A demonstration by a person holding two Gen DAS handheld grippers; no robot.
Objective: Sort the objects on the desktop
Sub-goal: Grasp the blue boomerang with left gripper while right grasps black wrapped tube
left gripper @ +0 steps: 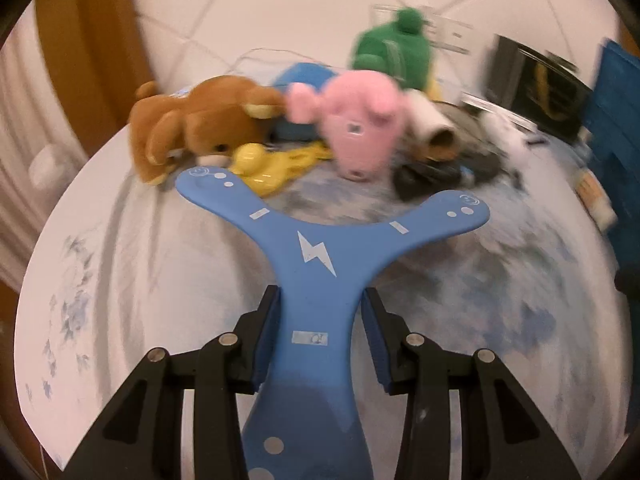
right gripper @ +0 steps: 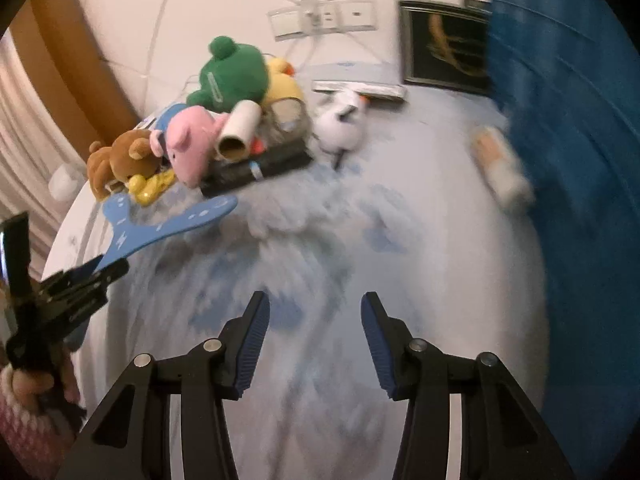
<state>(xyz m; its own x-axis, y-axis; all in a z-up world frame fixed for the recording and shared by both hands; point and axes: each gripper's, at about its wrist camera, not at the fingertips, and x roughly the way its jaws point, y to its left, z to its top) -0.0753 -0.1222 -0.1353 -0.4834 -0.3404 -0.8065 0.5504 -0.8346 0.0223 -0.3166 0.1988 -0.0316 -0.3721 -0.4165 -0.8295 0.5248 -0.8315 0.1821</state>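
Note:
A blue three-armed boomerang [left gripper: 312, 264] with a white lightning mark is clamped by one arm in my left gripper [left gripper: 320, 312], its pads pressing on both sides. In the right wrist view that boomerang [right gripper: 168, 224] hangs over the cloth, held by the left gripper [right gripper: 100, 272] at the left edge. My right gripper [right gripper: 315, 312] stands open over the blue-white tablecloth [right gripper: 420, 264] with nothing between its fingers. Behind lie a brown bear plush [left gripper: 200, 120], a pink pig plush [left gripper: 360, 124], a green frog plush [left gripper: 394, 46], a yellow toy [left gripper: 260, 164] and a cardboard roll [left gripper: 436, 128].
A blue bin [right gripper: 560, 100] rises at the right, with a small pale roll [right gripper: 500, 168] beside it. A white plush [right gripper: 340, 120], a dark box [right gripper: 256, 168], a yellow duck [right gripper: 282, 80] and a framed picture [right gripper: 444, 44] stand at the back. A hand [right gripper: 28, 384] shows at lower left.

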